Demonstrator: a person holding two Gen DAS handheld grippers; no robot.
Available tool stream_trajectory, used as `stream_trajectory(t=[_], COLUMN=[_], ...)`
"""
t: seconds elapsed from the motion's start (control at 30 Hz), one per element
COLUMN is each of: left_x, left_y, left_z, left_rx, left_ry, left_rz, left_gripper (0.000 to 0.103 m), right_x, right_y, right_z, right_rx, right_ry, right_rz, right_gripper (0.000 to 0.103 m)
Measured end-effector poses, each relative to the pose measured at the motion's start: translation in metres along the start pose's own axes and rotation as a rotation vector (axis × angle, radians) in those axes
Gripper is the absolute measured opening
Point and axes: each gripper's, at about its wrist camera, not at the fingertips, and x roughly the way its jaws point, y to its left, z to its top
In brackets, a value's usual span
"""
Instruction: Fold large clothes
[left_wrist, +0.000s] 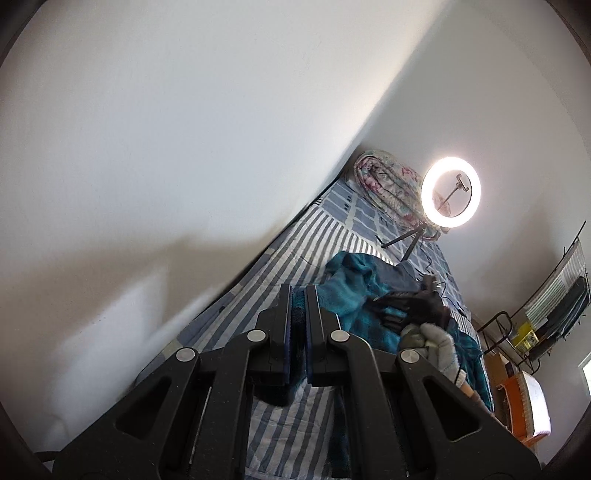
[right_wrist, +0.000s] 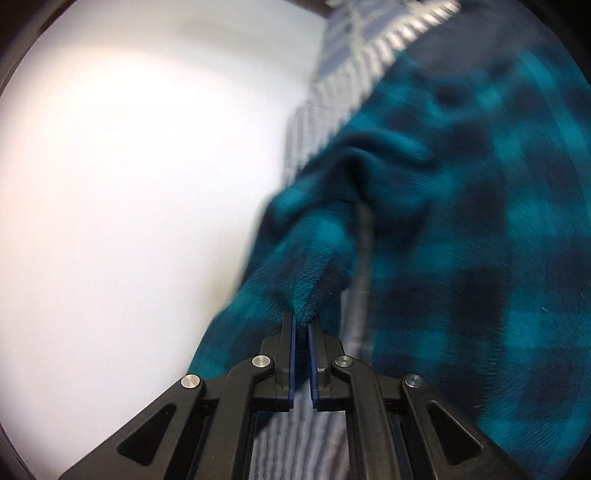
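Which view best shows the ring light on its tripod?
The left wrist view. There the lit ring light stands on the striped bedspread beyond the teal plaid garment, its tripod legs visible. The right wrist view shows nothing of it: only the wall, bedspread and garment close up.

fuzzy fleece shirt (right_wrist: 461, 221), matt plastic gripper (right_wrist: 301, 325)
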Motion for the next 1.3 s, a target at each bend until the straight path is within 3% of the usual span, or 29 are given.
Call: stream_trajectory(t=[0.03,0.07,0.1,0.13,0.17,0.2,0.27,0.33,0.47,0.53,0.63,0.77,0.97,1.03,1.1,1.13,1.23,1.3], left_x=[0.001,0.000,0.000,0.002,0.003,0.002,0.000,0.002,0.003,0.001,-0.001,0.004,0.005,0.006,0.008,0.008,0.008,0.006], left_y=[-0.002,-0.003,-0.002,-0.003,-0.002,0.000,0.006,0.012,0.011,0.007,0.001,-0.004,-0.007,-0.009,-0.009,-0.007,0.001,0.000], left_z=[-0.002,-0.003,-0.003,-0.001,0.000,0.001,0.001,0.001,-0.007,-0.013,-0.028,-0.045,-0.045,-0.044,-0.046,-0.046,-0.044,-0.044], left_rx=[0.006,0.015,0.018,0.016,0.011,0.014,0.006,-0.023,-0.003,0.010,0.018,0.013,-0.006,0.002,0.010,0.010,-0.030,-0.042], left_ry=[-0.002,-0.006,-0.007,-0.005,-0.005,-0.018,-0.029,-0.019,0.001,0.011,0.045,0.093,0.100,0.098,0.101,0.102,0.103,0.105], left_rz=[0.006,0.018,0.024,0.024,0.032,0.056,0.080,0.072,0.072,0.061,0.043,0.027,0.024,0.028,0.039,0.044,0.032,0.011], left_gripper=[0.003,0.003,0.003,0.003,0.003,0.003,0.003,0.003,0.003,0.003,0.003,0.003,0.003,0.003,0.003,0.003,0.003,0.003], right_x=[0.009,0.009,0.003,0.001,0.004,0.007,0.000,-0.009,-0.013,-0.017,-0.018,0.003,0.068,0.088,0.105,0.103,0.098,0.108], right_y=[-0.002,-0.003,-0.005,-0.002,0.005,0.008,0.007,0.008,0.012,0.008,0.020,0.052,0.086,0.088,0.089,0.096,0.104,0.108], right_z=[-0.002,-0.004,-0.005,-0.002,-0.001,0.000,0.001,0.000,-0.007,-0.011,-0.018,-0.039,-0.057,-0.054,-0.050,-0.065,-0.069,-0.075], right_rx=[-0.017,-0.009,0.028,0.018,-0.033,-0.047,0.002,-0.003,-0.081,-0.016,-0.070,-0.154,-0.167,-0.167,-0.165,-0.173,-0.207,-0.233], right_ry=[0.038,0.033,-0.005,-0.024,-0.023,-0.003,-0.007,-0.008,-0.008,-0.022,-0.034,0.049,0.165,0.176,0.188,0.190,0.161,0.175], right_rz=[-0.066,-0.060,0.054,0.073,-0.025,-0.057,0.075,0.134,0.010,0.053,-0.089,-0.101,-0.143,-0.175,-0.199,-0.206,-0.232,-0.304], right_gripper=[0.003,0.003,0.003,0.003,0.003,0.003,0.003,0.004,0.004,0.014,0.026,0.037,0.038,0.035,0.019,0.002,0.002,0.002])
